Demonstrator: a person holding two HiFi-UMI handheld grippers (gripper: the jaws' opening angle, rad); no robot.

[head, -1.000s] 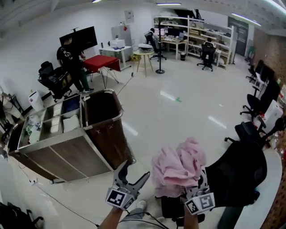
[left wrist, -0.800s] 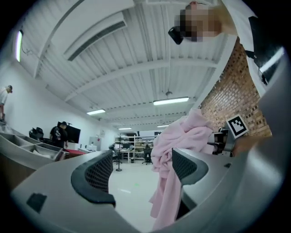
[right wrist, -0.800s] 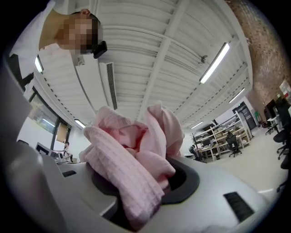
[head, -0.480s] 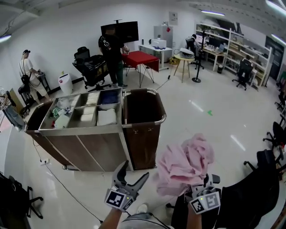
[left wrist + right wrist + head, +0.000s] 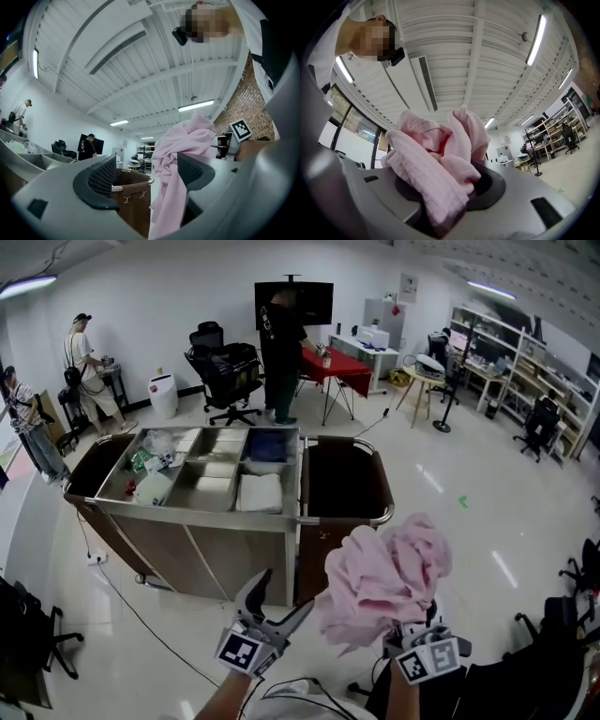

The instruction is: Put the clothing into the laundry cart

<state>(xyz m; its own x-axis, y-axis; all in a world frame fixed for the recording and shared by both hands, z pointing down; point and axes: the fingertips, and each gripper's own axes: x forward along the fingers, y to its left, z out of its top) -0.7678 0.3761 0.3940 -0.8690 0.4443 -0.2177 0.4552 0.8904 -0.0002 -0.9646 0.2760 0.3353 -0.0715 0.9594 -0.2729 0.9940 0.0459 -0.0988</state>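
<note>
My right claw (image 5: 452, 187) is clamping a crumpled pink waffle-knit garment (image 5: 384, 577), its jaws pressing together into the folds.
I am holding the bundle up in the air, near the brown fabric laundry cart with a metal rim (image 5: 349, 519). In the head view the cloth is burying my right fingertips and covering the cart's near corner. My left claw (image 5: 286, 594) is standing wide apart with nothing between its pads, pointing toward the cart. The cart's inside is showing only as dark, so I cannot tell what it contains.
</note>
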